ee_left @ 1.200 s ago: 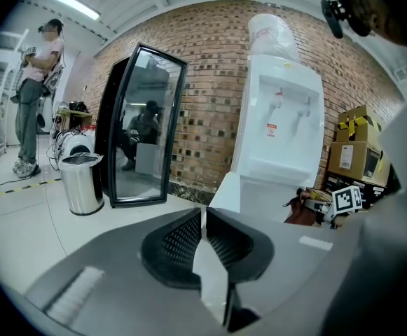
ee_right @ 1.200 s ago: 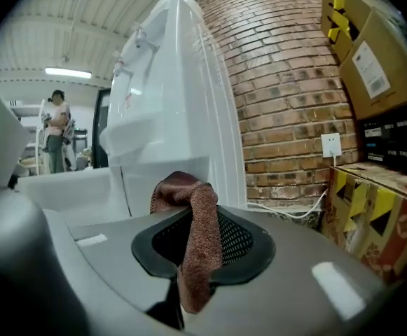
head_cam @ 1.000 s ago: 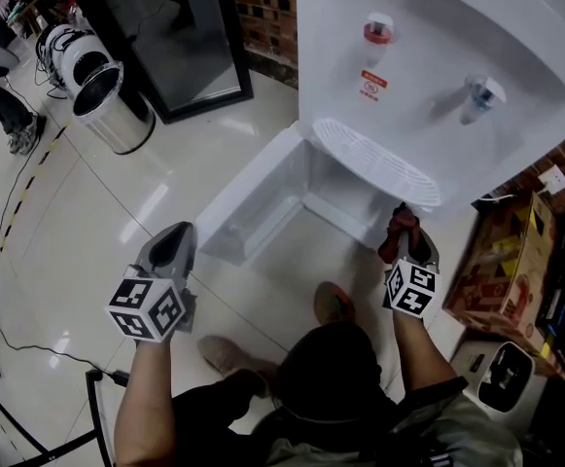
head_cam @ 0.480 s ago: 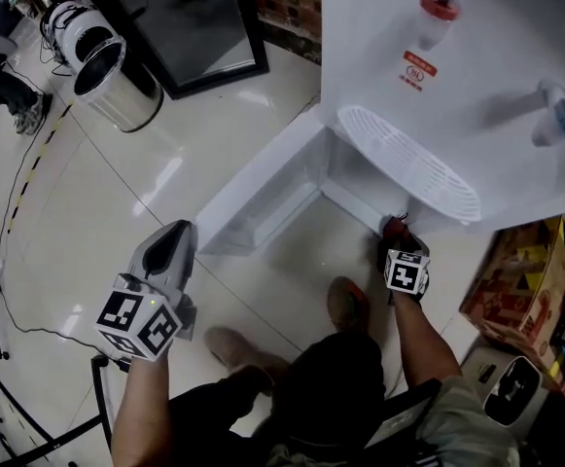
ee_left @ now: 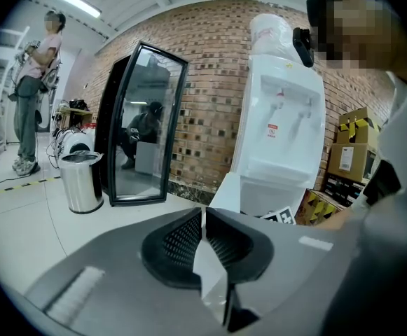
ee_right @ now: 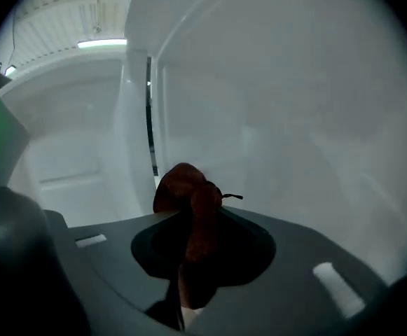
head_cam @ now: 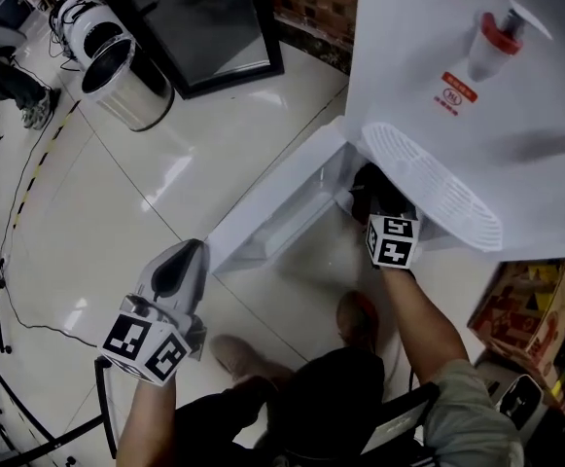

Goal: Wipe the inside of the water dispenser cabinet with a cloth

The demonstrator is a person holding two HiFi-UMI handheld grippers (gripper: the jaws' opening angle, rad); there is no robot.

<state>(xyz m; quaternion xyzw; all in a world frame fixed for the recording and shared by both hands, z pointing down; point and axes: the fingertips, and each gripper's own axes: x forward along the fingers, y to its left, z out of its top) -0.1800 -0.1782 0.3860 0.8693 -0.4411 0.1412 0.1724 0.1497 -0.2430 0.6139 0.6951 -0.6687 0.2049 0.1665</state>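
The white water dispenser (head_cam: 476,56) stands at the upper right, its lower cabinet door (head_cam: 272,207) swung open to the left. My right gripper (head_cam: 374,197) reaches into the cabinet opening below the drip tray (head_cam: 438,183) and is shut on a dark red cloth (ee_right: 189,201). In the right gripper view the bunched cloth sticks out past the jaws, with white inner walls (ee_right: 273,117) all around. My left gripper (head_cam: 180,266) hovers over the floor at lower left, shut and holding nothing; in its own view (ee_left: 203,222) the jaws meet, facing the dispenser (ee_left: 280,138).
A metal bin (head_cam: 126,81) and a black-framed glass panel (head_cam: 214,27) stand at the upper left. Cardboard boxes (head_cam: 530,305) sit right of the dispenser. The person's shoes (head_cam: 360,319) rest on the tiled floor before the cabinet. Another person (ee_left: 31,103) stands far left.
My right gripper moved forward and down with the cloth, from the cabinet's front edge into its opening. The left gripper stayed put. The head view shifted closer to the dispenser.
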